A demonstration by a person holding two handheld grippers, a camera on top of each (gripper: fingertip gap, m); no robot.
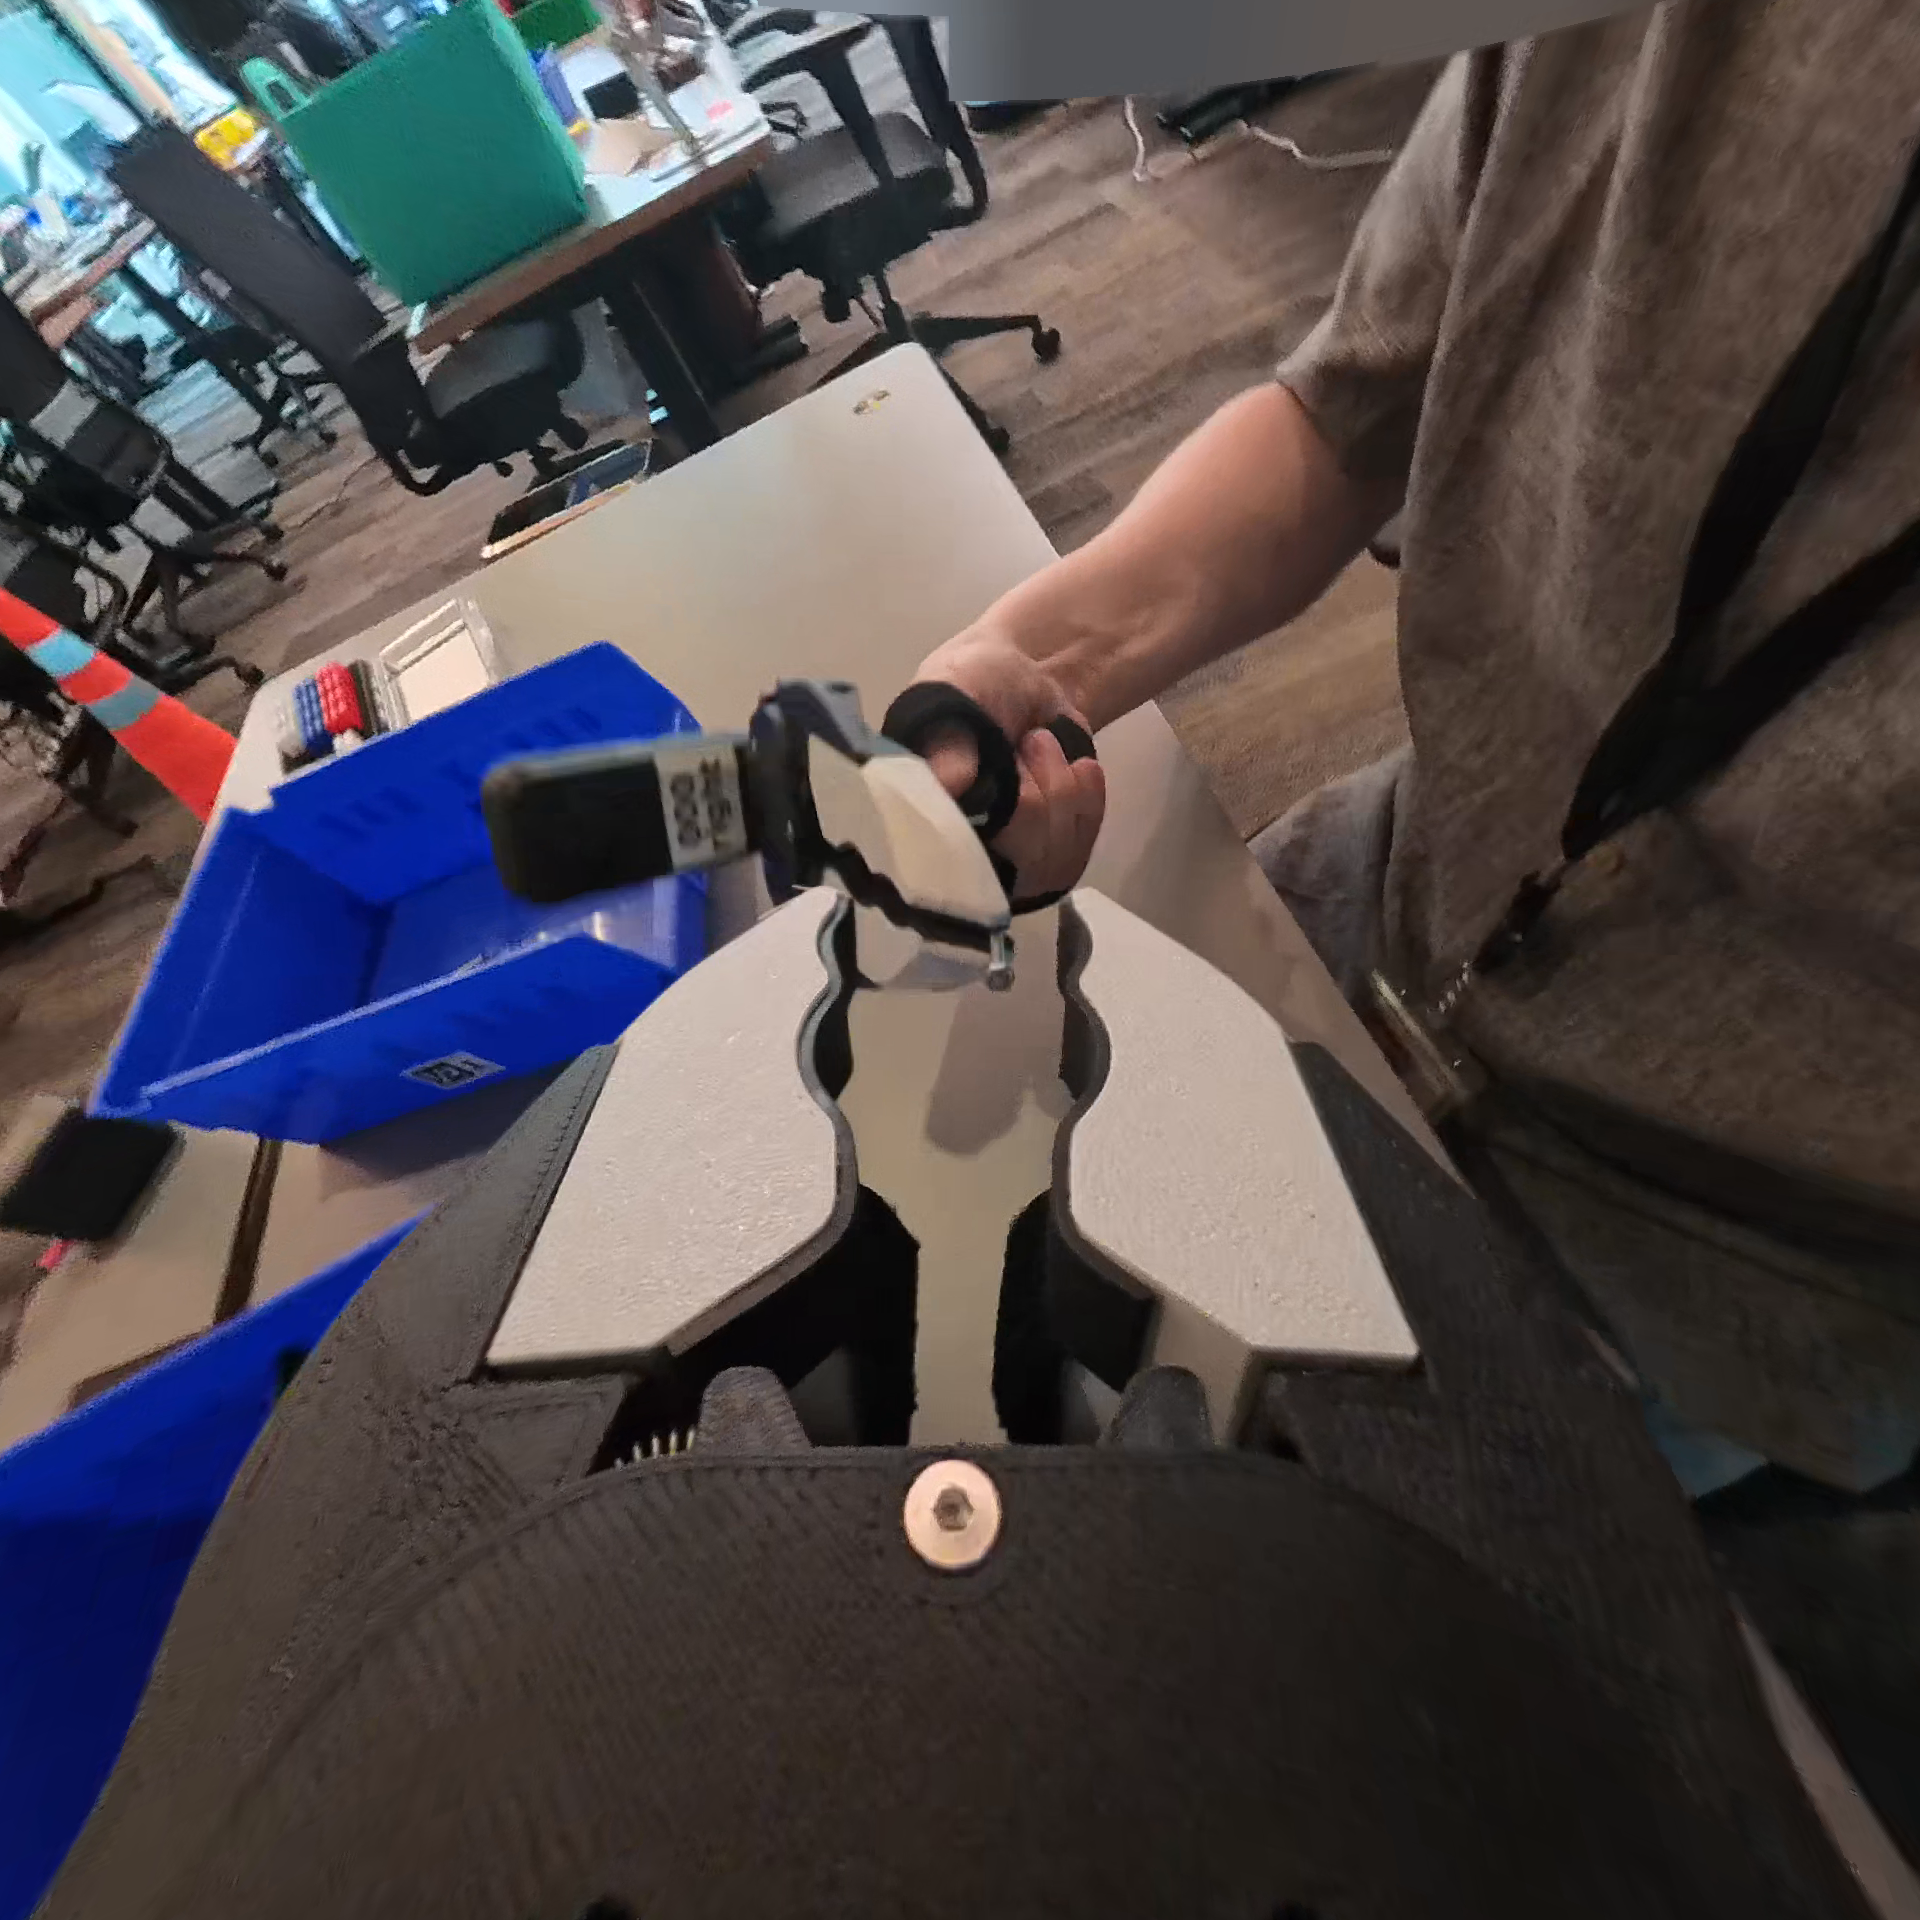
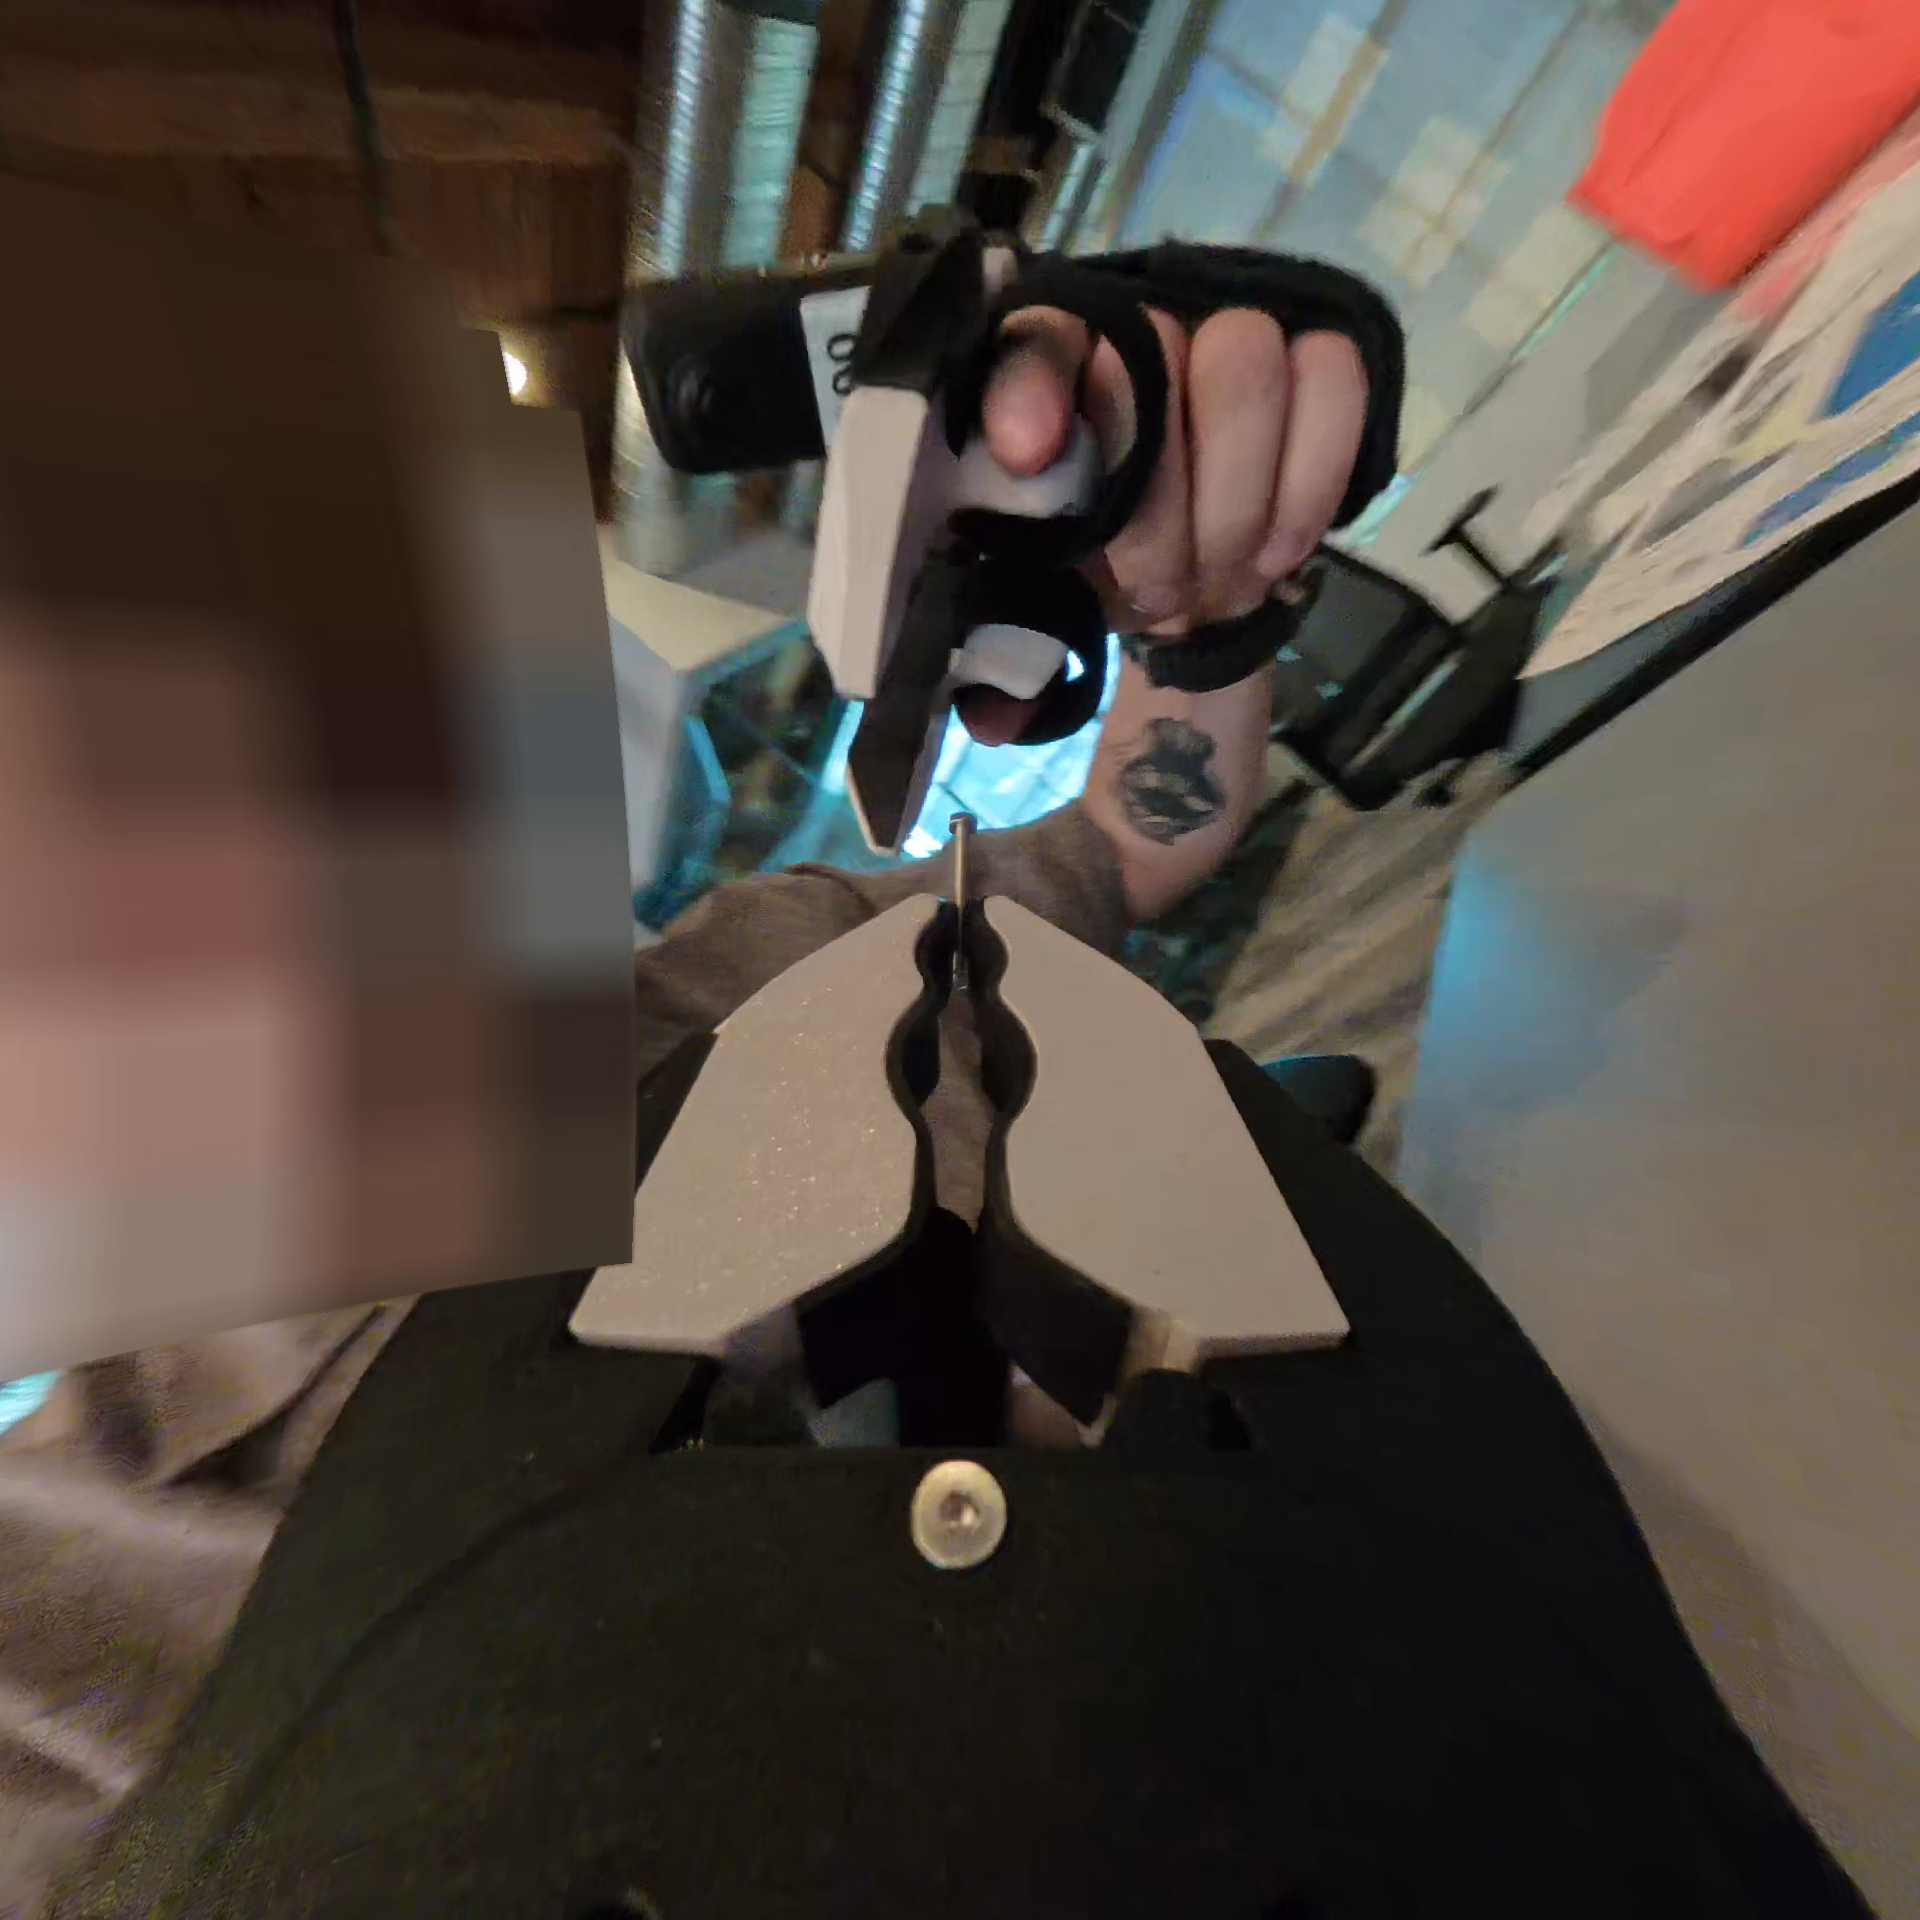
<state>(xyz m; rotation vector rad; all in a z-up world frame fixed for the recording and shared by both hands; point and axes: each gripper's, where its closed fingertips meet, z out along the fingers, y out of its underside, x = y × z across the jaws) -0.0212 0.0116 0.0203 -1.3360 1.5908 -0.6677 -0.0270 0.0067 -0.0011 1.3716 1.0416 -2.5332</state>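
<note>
In the right wrist view my right gripper (image 2: 958, 909) is shut on a thin metal screw (image 2: 962, 852), which sticks out past the fingertips, head outward. My left gripper (image 2: 883, 826) hangs just beyond the screw's head, held by a hand (image 2: 1195, 447). In the left wrist view my left gripper (image 1: 951, 914) is open and empty. The right gripper (image 1: 992, 935), in a hand (image 1: 1039, 769), points its tip and the screw (image 1: 1000, 968) into the gap between my left fingertips. The screw touches neither left finger.
A blue bin (image 1: 416, 935) stands on the white table (image 1: 779, 540) to the left, with a second blue bin (image 1: 104, 1507) nearer. A clear box of coloured pieces (image 1: 332, 707) lies behind. A person in a grey shirt (image 1: 1662, 623) stands close on the right. Office chairs (image 1: 343, 343) are beyond.
</note>
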